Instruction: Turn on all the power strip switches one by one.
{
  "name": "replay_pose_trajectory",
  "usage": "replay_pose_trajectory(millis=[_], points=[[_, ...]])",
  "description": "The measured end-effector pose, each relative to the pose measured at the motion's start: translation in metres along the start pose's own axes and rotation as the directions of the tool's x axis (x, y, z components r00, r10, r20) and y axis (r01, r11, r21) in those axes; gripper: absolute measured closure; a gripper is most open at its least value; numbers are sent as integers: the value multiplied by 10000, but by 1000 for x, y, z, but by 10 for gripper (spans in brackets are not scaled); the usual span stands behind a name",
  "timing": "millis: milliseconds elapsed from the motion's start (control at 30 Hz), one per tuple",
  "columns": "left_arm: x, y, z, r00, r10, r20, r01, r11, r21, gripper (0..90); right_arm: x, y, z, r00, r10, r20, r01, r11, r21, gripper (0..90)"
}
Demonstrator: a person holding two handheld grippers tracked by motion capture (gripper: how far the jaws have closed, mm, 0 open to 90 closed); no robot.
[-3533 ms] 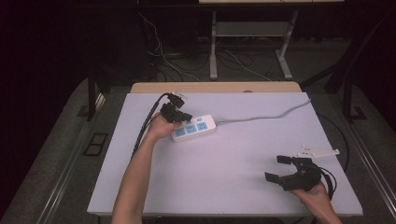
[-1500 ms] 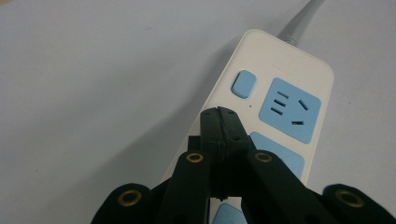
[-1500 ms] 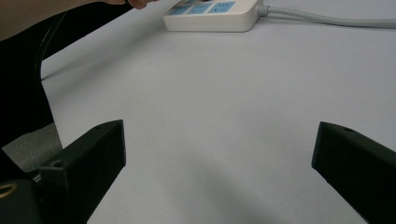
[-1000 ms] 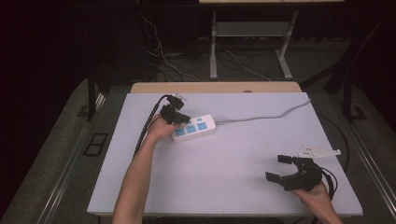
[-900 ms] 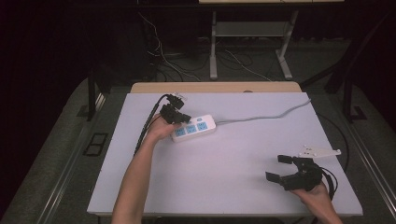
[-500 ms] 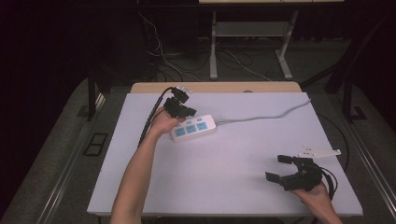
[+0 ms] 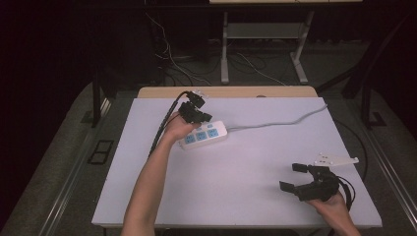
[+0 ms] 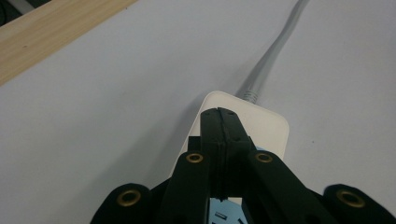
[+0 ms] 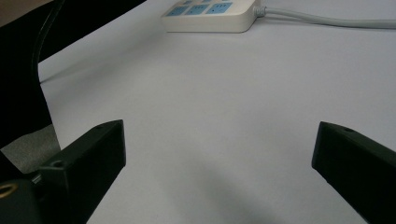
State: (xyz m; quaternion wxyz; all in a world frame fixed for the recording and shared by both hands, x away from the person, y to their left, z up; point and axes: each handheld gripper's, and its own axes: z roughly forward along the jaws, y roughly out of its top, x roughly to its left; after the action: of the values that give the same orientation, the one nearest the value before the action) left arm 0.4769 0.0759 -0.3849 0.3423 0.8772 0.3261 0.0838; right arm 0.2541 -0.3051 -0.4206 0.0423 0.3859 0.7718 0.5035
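Observation:
A white power strip [image 7: 204,135] with blue sockets lies on the white table top [image 7: 246,187], left of centre. Its grey cord [image 7: 285,120] runs off to the far right. My left gripper [image 7: 199,115] hovers over the strip's cord end with its jaws pressed together and nothing between them. In the left gripper view the gripper [image 8: 223,113] points down at the strip [image 8: 268,128] and the cord [image 8: 275,51]. My right gripper [image 7: 293,177] rests open near the front right. In the right gripper view the gripper [image 9: 217,140] faces the distant strip [image 9: 210,14] across bare table.
A wooden strip [image 7: 226,92] borders the table's far edge. Black cables [image 7: 164,125] trail from the left gripper off the table's left side. Dark floor, table legs and loose wires lie beyond the far edge.
My left gripper has lifted and shifted slightly farther and to the right, over the strip's cord end. The right gripper and the strip have stayed where they were.

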Motion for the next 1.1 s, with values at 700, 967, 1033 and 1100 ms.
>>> replay_pose_trajectory(millis=[700,967,1033,1100], points=[[2,-6,21,9999,29,-99,-24,9985,554,892,0,0,0,10000,-17,-41,17,10000,43,26],[3,-7,25,9999,-160,41,157,9985,517,892,0,0,0,10000,-25,-63,25,10000,-2,26],[5,-7,25,9996,-267,86,262,9985,491,892,0,0,-1,10000,-15,-64,15,10000,-10,26],[6,-8,24,9994,-333,80,328,9981,519,892,0,0,-1,10000,-15,-69,15,10000,-7,26]])
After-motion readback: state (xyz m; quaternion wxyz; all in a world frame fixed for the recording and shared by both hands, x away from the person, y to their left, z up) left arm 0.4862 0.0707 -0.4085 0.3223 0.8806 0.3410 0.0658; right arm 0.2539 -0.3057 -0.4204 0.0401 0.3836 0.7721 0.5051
